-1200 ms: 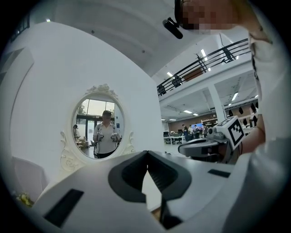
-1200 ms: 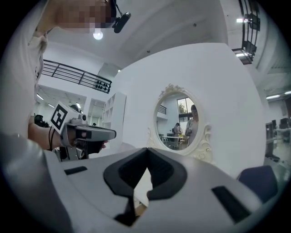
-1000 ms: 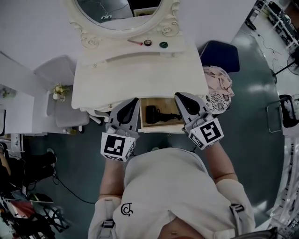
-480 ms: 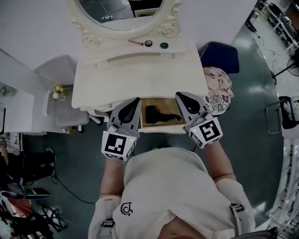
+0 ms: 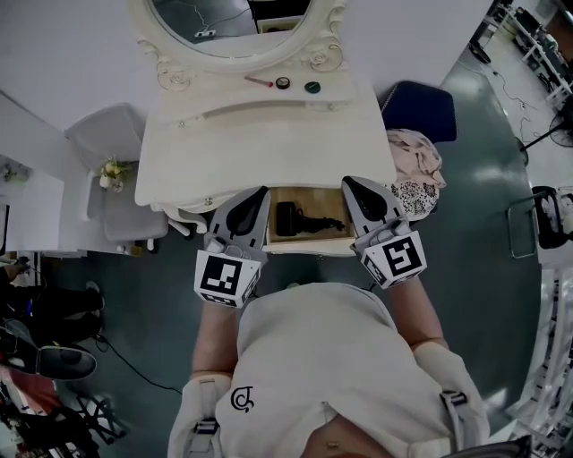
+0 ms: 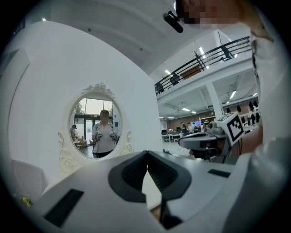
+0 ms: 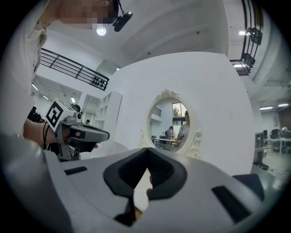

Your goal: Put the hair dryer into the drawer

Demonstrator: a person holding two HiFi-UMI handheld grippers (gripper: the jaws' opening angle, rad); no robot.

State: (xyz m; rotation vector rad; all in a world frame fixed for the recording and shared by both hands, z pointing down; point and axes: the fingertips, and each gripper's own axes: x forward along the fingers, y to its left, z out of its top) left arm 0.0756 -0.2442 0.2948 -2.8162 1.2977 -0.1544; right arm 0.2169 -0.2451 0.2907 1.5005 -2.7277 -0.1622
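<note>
In the head view the black hair dryer [image 5: 300, 219] lies inside the open wooden drawer [image 5: 309, 244] of the cream dressing table [image 5: 260, 143]. My left gripper [image 5: 260, 191] is at the drawer's left side, shut and empty. My right gripper [image 5: 348, 182] is at the drawer's right side, also shut with nothing in it. Both point level toward the table. In the left gripper view the left gripper [image 6: 147, 153] has its jaws meeting at the tips. The right gripper [image 7: 148, 149] looks the same in its own view.
An oval mirror [image 5: 228, 22] stands at the table's back, with a red stick [image 5: 259, 81] and two small round items [image 5: 283, 83] below it. A grey chair [image 5: 112, 148] is to the left. A blue stool [image 5: 421, 107] and a heap of cloth [image 5: 416, 170] are to the right.
My right gripper has drifted slightly to the right beside the drawer. The left gripper, the drawer and the hair dryer have stayed as they were.
</note>
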